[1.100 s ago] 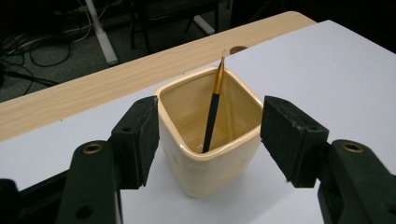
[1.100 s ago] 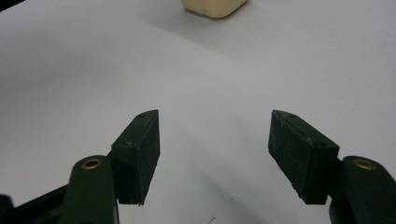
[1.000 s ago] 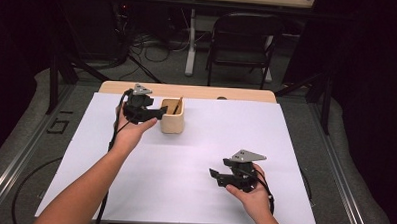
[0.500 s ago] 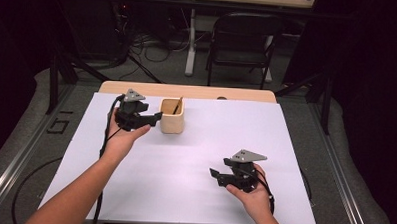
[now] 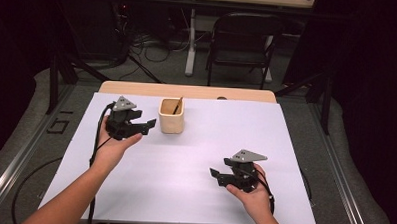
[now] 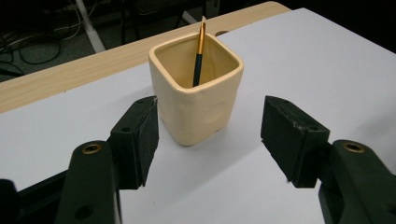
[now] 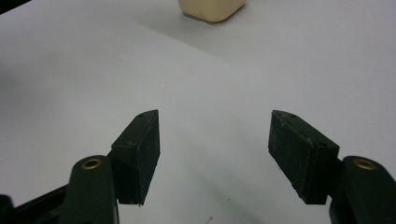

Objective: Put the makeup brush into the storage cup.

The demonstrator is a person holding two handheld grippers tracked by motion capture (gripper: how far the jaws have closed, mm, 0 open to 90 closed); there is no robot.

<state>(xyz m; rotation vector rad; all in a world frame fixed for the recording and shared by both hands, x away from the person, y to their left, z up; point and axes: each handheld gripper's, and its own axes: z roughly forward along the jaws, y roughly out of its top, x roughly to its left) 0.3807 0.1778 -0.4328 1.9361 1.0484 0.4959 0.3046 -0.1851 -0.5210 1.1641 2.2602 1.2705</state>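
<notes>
The left gripper [image 5: 148,125] hangs just left of a cream square cup [image 5: 171,115], its jaws spread wide and holding nothing; in the left gripper view the cup [image 6: 196,88] sits just beyond the gap between the two black pads [image 6: 140,135], not touching either. A thin brush [image 6: 200,51] with a dark and golden handle leans upright inside the cup. The right gripper [image 5: 215,175] rests low over the near right part of the white table sheet [image 5: 285,160], well apart from the cup, its jaws likewise parted and empty. A black folding chair [image 5: 244,38] stands behind the table.
</notes>
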